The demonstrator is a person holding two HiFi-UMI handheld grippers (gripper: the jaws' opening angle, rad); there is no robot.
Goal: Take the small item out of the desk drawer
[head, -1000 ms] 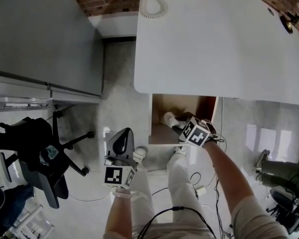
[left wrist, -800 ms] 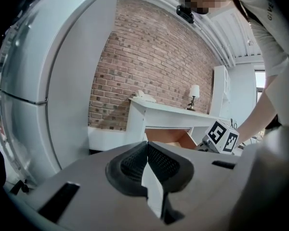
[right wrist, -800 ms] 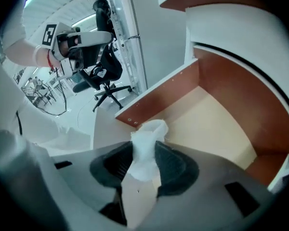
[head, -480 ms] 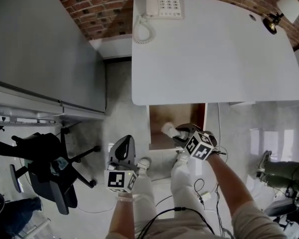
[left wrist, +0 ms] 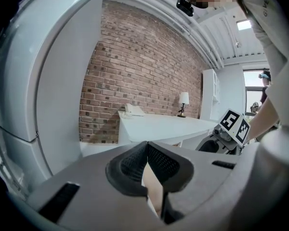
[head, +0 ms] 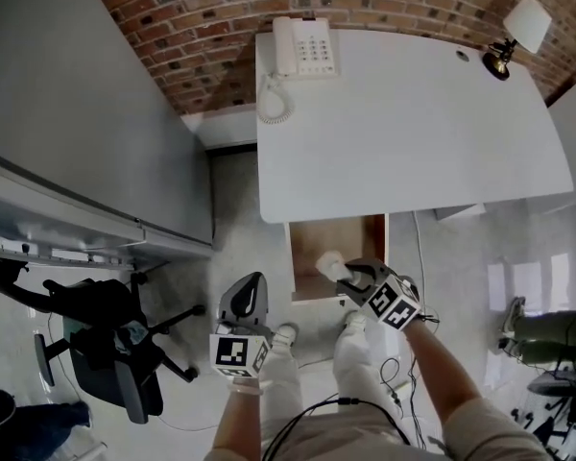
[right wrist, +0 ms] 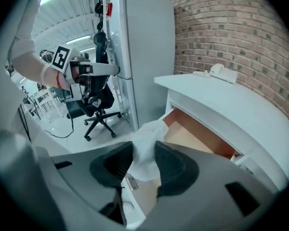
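A small crumpled white item [right wrist: 150,131] is gripped by the right gripper [right wrist: 143,154]; its 2 dark padded jaws are pressed on the item from both sides, and the item's upper part is seen bulging out above them. In the head view the small crumpled white item [head: 327,261] is seen over the front part of the open wood-lined desk drawer [head: 353,236], just ahead of the right gripper [head: 353,276]. Whether the item is touching the drawer floor cannot be told. The drawer [right wrist: 198,134] is pulled out from under the white desk [right wrist: 231,105].

The left gripper [left wrist: 147,149] is held closed with its 2 jaw tips touching and nothing between them. In the head view the left gripper [head: 244,296] is seen well left of the drawer, over the pale floor [head: 240,219].

A white corded telephone [head: 303,45] is placed at the back left of the white desk [head: 413,133], beside the red brick wall [head: 221,8]. A small table lamp with a white shade [head: 520,29] is placed at the back right corner. A tall grey cabinet [head: 67,113] is seen left of the desk, and a black office chair [head: 110,339] on castors stands in front of it.
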